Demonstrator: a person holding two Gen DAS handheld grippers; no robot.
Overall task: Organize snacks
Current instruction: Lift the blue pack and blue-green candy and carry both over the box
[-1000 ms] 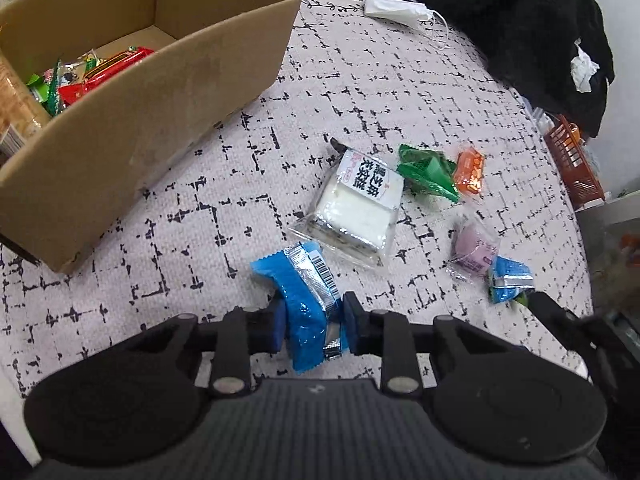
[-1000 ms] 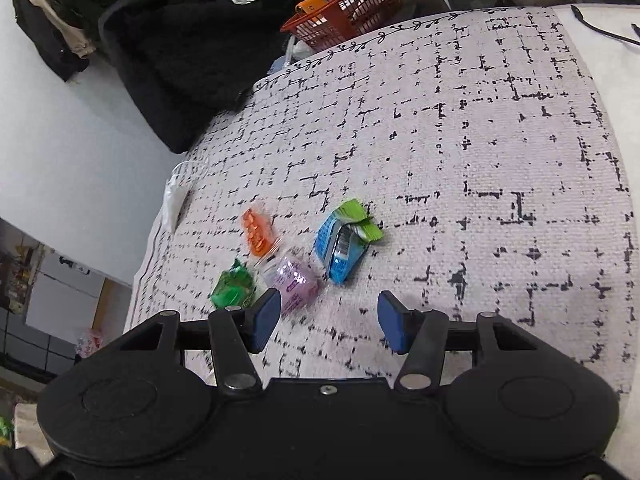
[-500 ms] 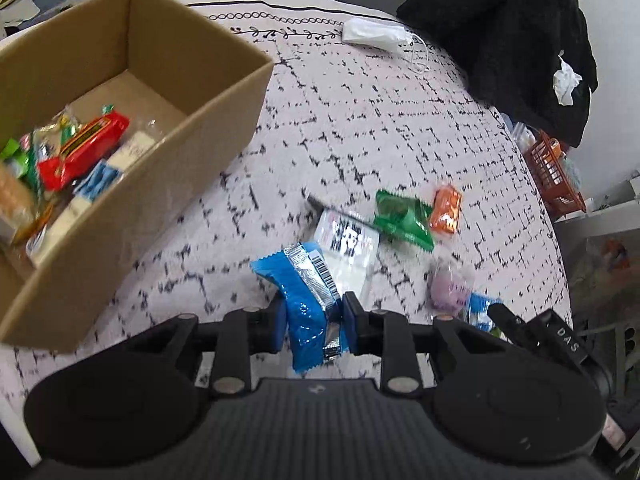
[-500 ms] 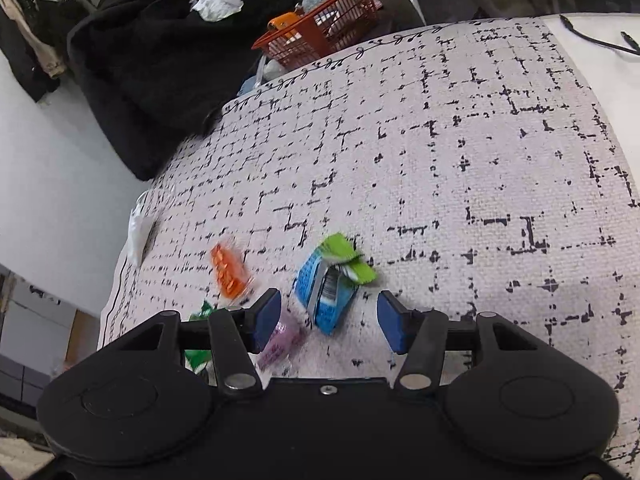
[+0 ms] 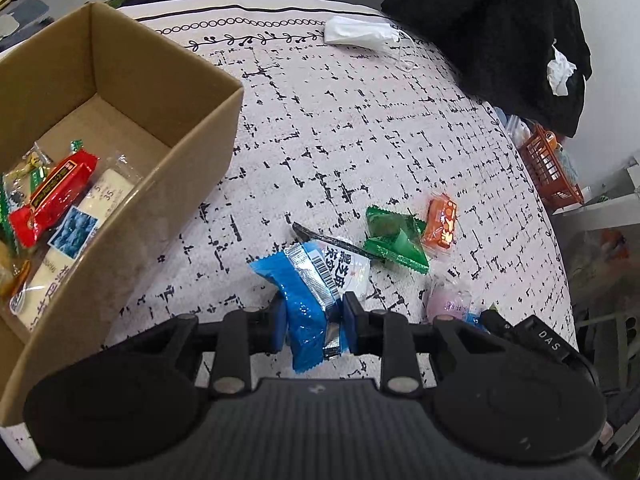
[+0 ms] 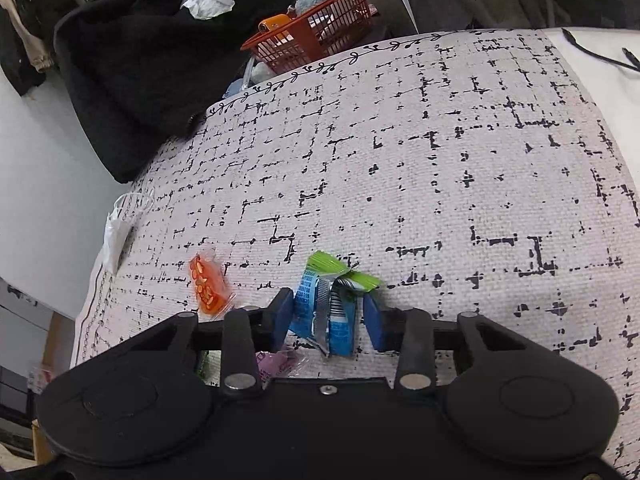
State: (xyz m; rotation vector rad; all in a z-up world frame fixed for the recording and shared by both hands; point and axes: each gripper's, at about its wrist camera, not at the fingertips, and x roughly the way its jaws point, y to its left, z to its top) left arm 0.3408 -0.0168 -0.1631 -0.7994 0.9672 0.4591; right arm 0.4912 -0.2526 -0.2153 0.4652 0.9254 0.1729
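The left gripper point(image 5: 313, 316) is clamping a blue foil snack packet point(image 5: 306, 304) above the patterned cloth, beside the brown cardboard box point(image 5: 132, 216); the right gripper point(image 6: 327, 316) is standing wide, its fingers flanking, apparently not pinching, a blue-and-green foil wrapper point(image 6: 330, 304) lying on the cloth.
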